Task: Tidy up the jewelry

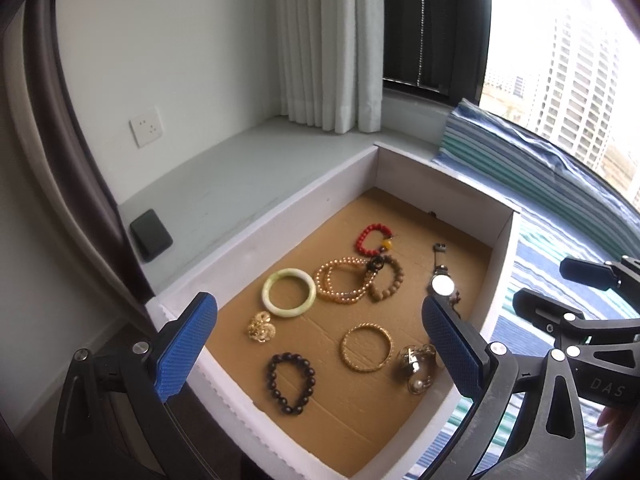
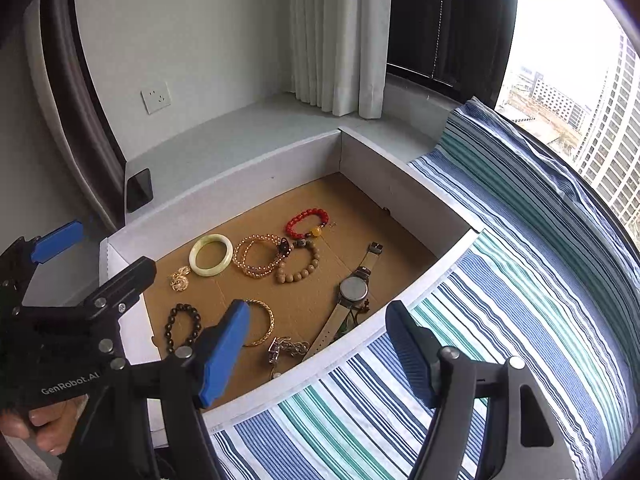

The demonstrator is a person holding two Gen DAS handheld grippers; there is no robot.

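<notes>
A white box [image 1: 264, 216] [image 2: 416, 312] with a brown cardboard floor holds loose jewelry: a red bead bracelet [image 1: 372, 236] [image 2: 306, 222], a jade bangle [image 1: 288, 291] [image 2: 211, 255], pearl strands [image 1: 340, 286] [image 2: 258, 256], a tan bead bracelet [image 2: 298, 262], a gold bangle [image 1: 366, 346] [image 2: 264, 322], a dark bead bracelet [image 1: 290, 382] [image 2: 182, 330], a gold brooch [image 1: 261, 327] and a wristwatch [image 1: 442, 284] [image 2: 354, 290]. My left gripper [image 1: 320, 352] is open and empty above the box's near side. My right gripper [image 2: 320, 352] is open and empty over the box's right edge.
The box rests on a blue, green and white striped cloth [image 2: 520, 280]. A grey sill [image 1: 240, 168] lies behind, with a black phone [image 1: 151, 234] on it. A white curtain [image 1: 328, 40], a wall socket [image 1: 146, 126] and a window [image 1: 560, 60] stand beyond.
</notes>
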